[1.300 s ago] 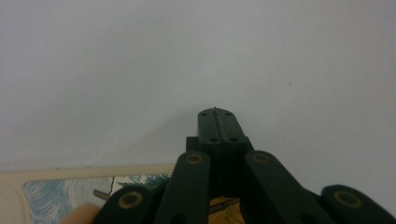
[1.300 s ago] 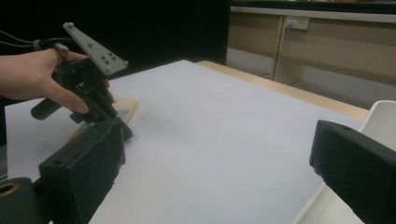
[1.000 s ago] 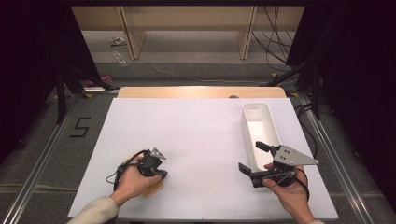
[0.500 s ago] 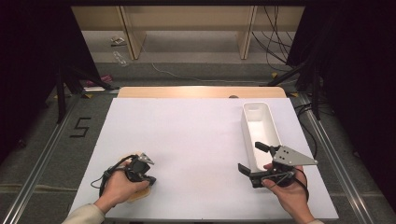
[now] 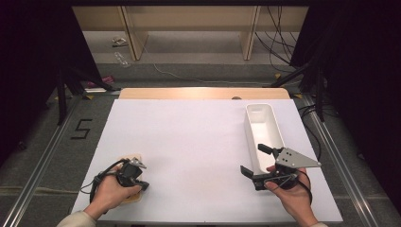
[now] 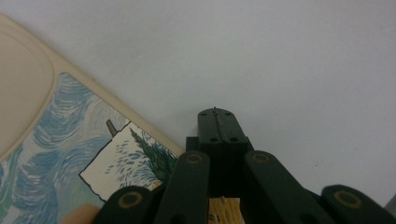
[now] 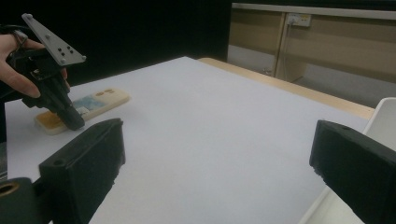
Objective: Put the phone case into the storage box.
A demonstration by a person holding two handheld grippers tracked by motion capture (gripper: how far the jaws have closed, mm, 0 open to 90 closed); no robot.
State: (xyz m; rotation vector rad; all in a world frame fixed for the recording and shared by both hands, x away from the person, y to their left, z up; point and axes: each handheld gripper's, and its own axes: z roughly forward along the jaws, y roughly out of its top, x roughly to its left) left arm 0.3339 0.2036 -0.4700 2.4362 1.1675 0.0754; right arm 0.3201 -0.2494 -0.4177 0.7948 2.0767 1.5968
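Two grippers, left gripper (image 5: 138, 174) shut beside phone case (image 7: 88, 106), right gripper (image 5: 255, 161) open

High view sits above the near edge, looking forward and down over the whole table (image 5: 198, 142). Left gripper view points almost straight down, super close to the case (image 6: 70, 154). Right gripper view looks low across the table, catching that case (image 7: 88, 105) too.

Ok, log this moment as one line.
left gripper: shut, tips beside flat painted case | right gripper: open, empty | white bin: empty
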